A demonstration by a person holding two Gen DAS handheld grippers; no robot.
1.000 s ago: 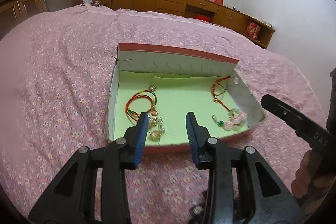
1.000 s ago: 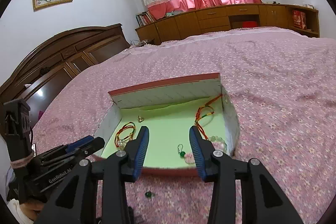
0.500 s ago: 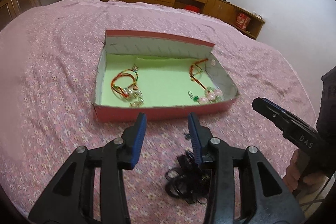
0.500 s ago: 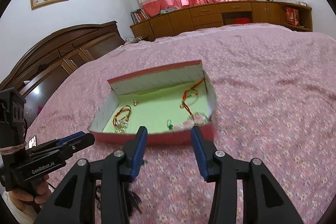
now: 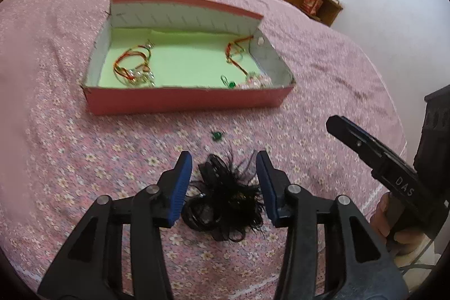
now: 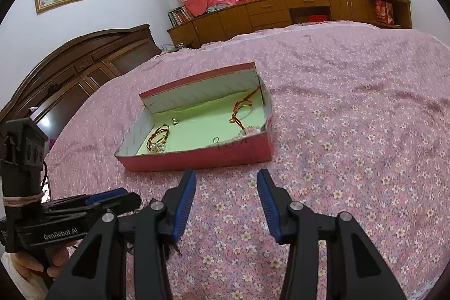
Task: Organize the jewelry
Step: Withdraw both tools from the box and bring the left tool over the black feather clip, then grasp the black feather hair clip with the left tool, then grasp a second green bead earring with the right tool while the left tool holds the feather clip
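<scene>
**Left tongs spread over black feathered piece, box waiting at twelve o'clock**

Left tongs [image 5: 223, 182] spread wide, straddling the black feathered hair ornament [image 5: 225, 201] on the bedspread [image 5: 56, 159], blue pads apparently clear of it on both sides. Right tongs [image 6: 226, 201] also spread, holding nothing, hovering above bare floral fabric. From the left wrist view, right tongs [image 5: 365, 148] entering at three o'clock.

Just past the ornament, toward twelve o'clock, a small green bead [image 5: 216, 134] loose on the bedspread. Farther at twelve o'clock, the red box [image 5: 182, 103] with pale green lining, holding a corded bracelet [image 5: 132, 69] at its ten o'clock side, a second cord with pink beads [image 5: 242, 61] at its two o'clock side, and a green earring [image 5: 227, 82] near the front wall.

Likely risks: closing on wispy feathers alone and losing the piece mid-lift; snagging soft fabric along with it; nudging the bead into a fold and out of sight; dragging feathers across the cords and tangling them on release.
</scene>
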